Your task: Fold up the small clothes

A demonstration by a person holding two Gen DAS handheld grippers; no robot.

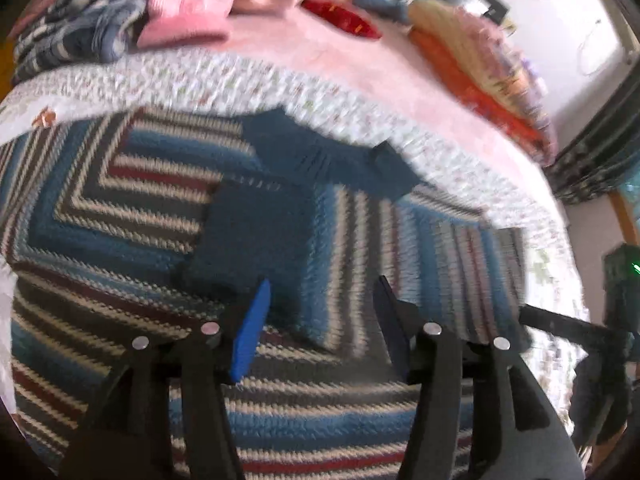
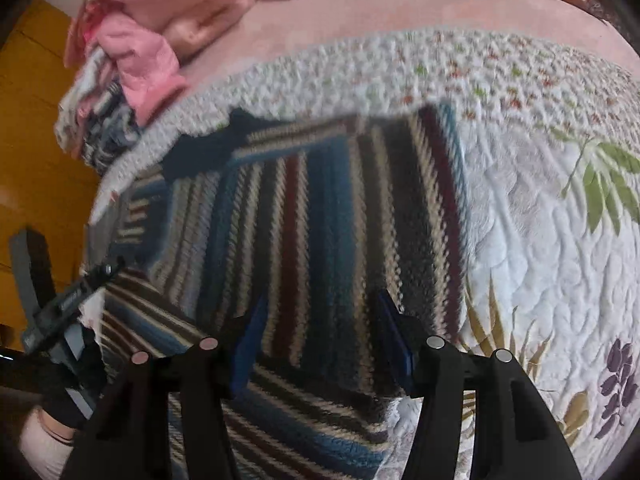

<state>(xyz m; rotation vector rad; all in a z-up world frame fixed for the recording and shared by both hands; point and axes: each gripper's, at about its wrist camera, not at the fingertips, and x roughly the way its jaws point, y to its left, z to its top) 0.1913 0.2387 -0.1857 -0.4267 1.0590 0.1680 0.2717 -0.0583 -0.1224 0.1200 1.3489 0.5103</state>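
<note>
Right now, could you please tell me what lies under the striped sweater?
The striped sweater lies on a white floral quilt, which shows past its edges. Whatever sits directly beneath the sweater is covered.

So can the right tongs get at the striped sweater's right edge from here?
Probably yes: the right tongs are open over the striped sweater, and its right edge lies bare on the white quilt, nothing covering it.

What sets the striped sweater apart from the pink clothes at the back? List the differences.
The striped sweater is a knit in blue, cream, dark grey and maroon bands; the pink clothes are plain pink.
The sweater lies spread fairly flat on the white quilt; the pink clothes sit bunched on a pile off the quilt.
The sweater is right under the open left gripper and open right gripper; the pink clothes lie far from both.
Neither is being gripped.
</note>
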